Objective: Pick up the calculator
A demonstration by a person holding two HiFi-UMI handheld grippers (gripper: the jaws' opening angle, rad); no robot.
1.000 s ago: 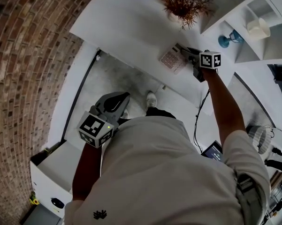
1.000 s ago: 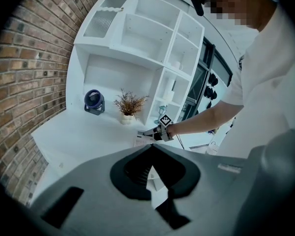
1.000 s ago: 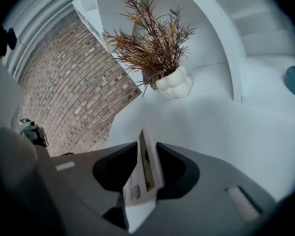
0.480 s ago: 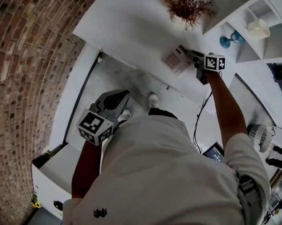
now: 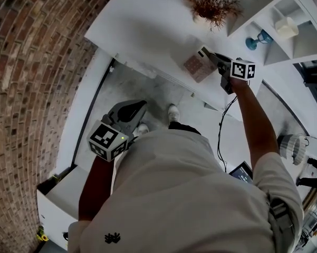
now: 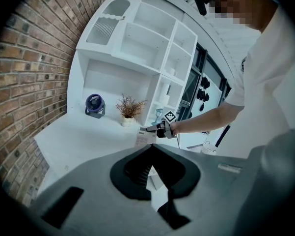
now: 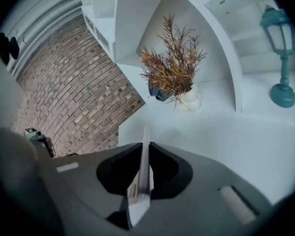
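**Evidently off the counter: calculator pinched edge-on in the right tongs**

Evidently the calculator (image 5: 197, 66) is clear of the white counter (image 5: 147, 25), hanging tilted in the air over the counter's near right edge. The right tongs (image 5: 211, 57) are clamped on one of its ends. In the right gripper view the slab stands edge-on between the two pads, gripped across its thin dimension. That is probably the surest hold on something so flat, since the faces give the pads broad contact.

From the left gripper view the calculator shows its key face, held out at the end of the person's outstretched right arm. A potted dried plant (image 5: 211, 4) stands further back on the counter, and a small blue fan (image 6: 94, 105) sits at the far left corner, both well apart from the lift.

The left tongs (image 5: 133, 109) hang low near the person's body over the floor. Their tips are together with nothing between them, which suggests this hand has no part in the grasp. A brick wall (image 5: 31, 88) runs along the left.
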